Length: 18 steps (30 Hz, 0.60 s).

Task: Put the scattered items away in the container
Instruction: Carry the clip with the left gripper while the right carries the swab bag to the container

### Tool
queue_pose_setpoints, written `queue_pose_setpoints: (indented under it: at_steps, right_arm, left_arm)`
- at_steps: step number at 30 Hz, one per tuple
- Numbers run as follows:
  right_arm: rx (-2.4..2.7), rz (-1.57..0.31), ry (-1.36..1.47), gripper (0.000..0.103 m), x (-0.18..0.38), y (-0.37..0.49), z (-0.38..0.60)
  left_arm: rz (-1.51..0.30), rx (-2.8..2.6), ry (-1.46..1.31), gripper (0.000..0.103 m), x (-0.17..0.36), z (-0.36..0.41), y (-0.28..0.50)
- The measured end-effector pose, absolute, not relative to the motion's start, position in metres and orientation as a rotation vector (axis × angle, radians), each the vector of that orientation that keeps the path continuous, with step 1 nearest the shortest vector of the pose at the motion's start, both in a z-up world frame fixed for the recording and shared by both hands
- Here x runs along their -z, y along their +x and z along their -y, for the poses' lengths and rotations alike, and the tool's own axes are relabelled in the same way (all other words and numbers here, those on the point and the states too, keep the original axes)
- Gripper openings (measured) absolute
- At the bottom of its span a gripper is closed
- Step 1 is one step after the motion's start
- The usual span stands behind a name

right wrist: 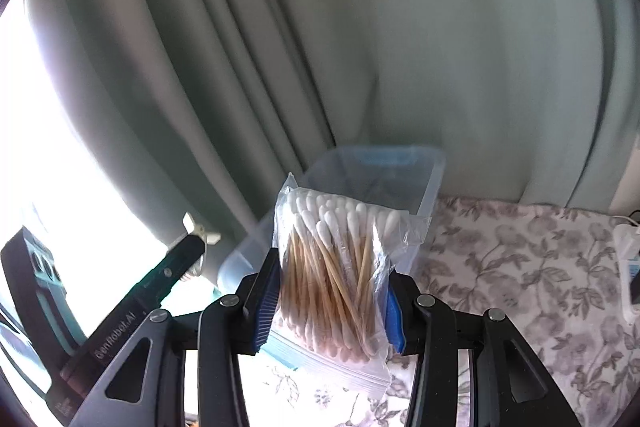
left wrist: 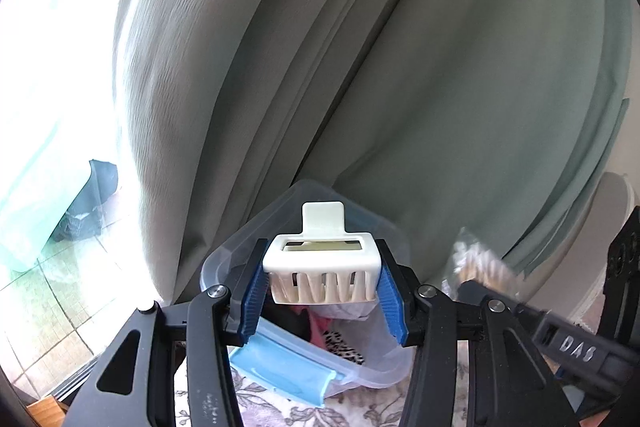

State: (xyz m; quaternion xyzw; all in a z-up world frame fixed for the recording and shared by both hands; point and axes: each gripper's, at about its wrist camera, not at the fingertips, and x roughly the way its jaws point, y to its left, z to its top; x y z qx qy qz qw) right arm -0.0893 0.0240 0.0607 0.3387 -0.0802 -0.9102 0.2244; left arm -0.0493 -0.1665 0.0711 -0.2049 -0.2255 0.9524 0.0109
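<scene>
Left gripper (left wrist: 322,287): we find its blue pads (left wrist: 253,301) pressed on both sides of a white claw hair clip (left wrist: 322,273), lower centre of the left wrist view; jaws about half apart.
Right gripper (right wrist: 328,297): we find it clamped on a clear bag of cotton swabs (right wrist: 334,267), lower centre of the right wrist view; jaws about half apart.
Container (left wrist: 360,367): clear plastic box with a blue latch (left wrist: 280,367), directly behind and below the clip; we note dark, pink and spotted items inside. In the right wrist view it stands just behind the bag.
Surface: floral cloth (right wrist: 520,267) under the container.
Background: grey-green curtain (left wrist: 400,67) fills the upper frame; bright window at left.
</scene>
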Motion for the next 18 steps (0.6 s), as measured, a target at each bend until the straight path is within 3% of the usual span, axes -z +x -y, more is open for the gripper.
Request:
queue_pose_setpoints:
  at_steps: [18]
  right_arm:
    - [2.424, 0.183, 1.05, 0.047, 0.026, -0.146, -0.006]
  left_arm:
    - [0.696, -2.938, -0.744, 0.051, -0.016, 0.158, -0.106]
